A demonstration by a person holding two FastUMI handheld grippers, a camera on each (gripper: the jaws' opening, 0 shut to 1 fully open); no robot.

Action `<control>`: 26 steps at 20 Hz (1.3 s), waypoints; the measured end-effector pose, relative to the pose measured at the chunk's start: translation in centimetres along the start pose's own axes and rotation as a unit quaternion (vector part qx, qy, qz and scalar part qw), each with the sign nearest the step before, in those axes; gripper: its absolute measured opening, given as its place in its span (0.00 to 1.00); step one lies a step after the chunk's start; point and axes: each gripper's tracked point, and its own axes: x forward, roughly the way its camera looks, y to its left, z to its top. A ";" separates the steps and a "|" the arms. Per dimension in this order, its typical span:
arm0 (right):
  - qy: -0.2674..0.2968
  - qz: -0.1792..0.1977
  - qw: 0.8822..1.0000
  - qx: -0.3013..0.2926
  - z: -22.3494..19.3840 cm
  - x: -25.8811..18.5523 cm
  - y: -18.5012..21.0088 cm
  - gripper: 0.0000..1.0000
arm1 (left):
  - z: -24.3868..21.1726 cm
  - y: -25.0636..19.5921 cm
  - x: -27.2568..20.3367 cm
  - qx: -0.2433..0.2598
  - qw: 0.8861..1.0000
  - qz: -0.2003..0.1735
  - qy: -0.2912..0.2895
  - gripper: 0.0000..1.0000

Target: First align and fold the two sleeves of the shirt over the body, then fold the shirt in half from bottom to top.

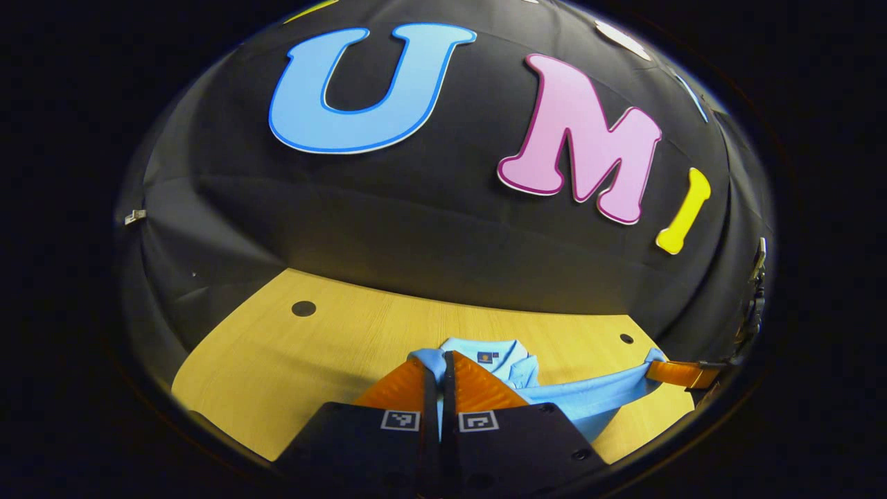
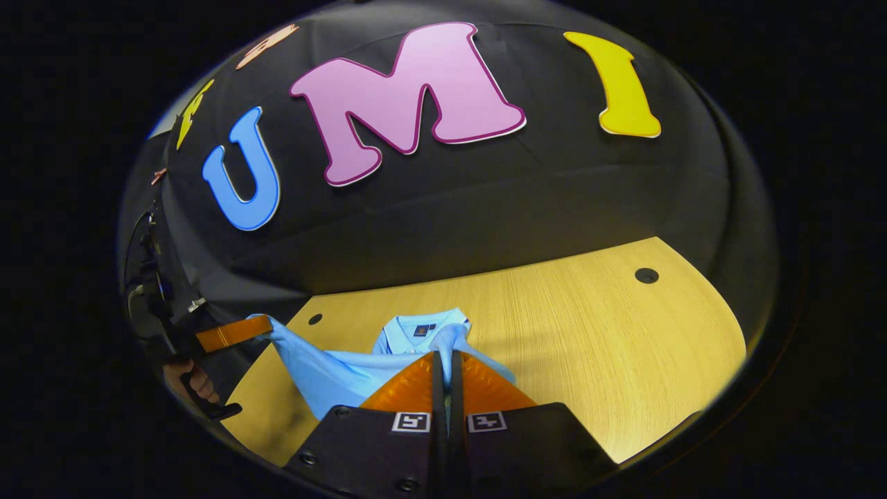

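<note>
Table (image 1: 291, 374), light wood grain, runs across the lower half of both views, with small dark round holes (image 1: 303, 308) near its far corners. Black cloth wall (image 1: 416, 222) rises behind it.

Shirt (image 1: 589, 398), light blue polo type, is in the middle of the table. Collar (image 1: 495, 353) end lies at the far side, with a small dark neck label (image 1: 488, 357) visible inside it. Near part of the shirt is lifted off the wood and stretched as a band between the two grippers; right gripper view shows the same band (image 2: 326, 371) running leftward from its own fingers.

Left gripper (image 1: 439, 367): fingers nearly closed, fabric edge pinched between them just in front of the collar. Same gripper seen far left in the right gripper view (image 2: 235, 331), clamped on the shirt's corner, with a person's hand (image 2: 197, 382) on its handle.

Right gripper (image 2: 446, 366): fingers nearly closed, a fold of blue cloth pinched between them and bunching over the tips. Seen at the right edge of the left gripper view (image 1: 682, 374), gripping the end of the stretched band.

Square coded markers (image 1: 400, 420) sit on each gripper body.
</note>
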 end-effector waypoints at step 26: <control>0.117 -0.099 0.988 0.005 -7.1 21.5 -9.1 0.05 | -8.1 4.7 20.8 0.089 0.984 0.098 0.118 0.06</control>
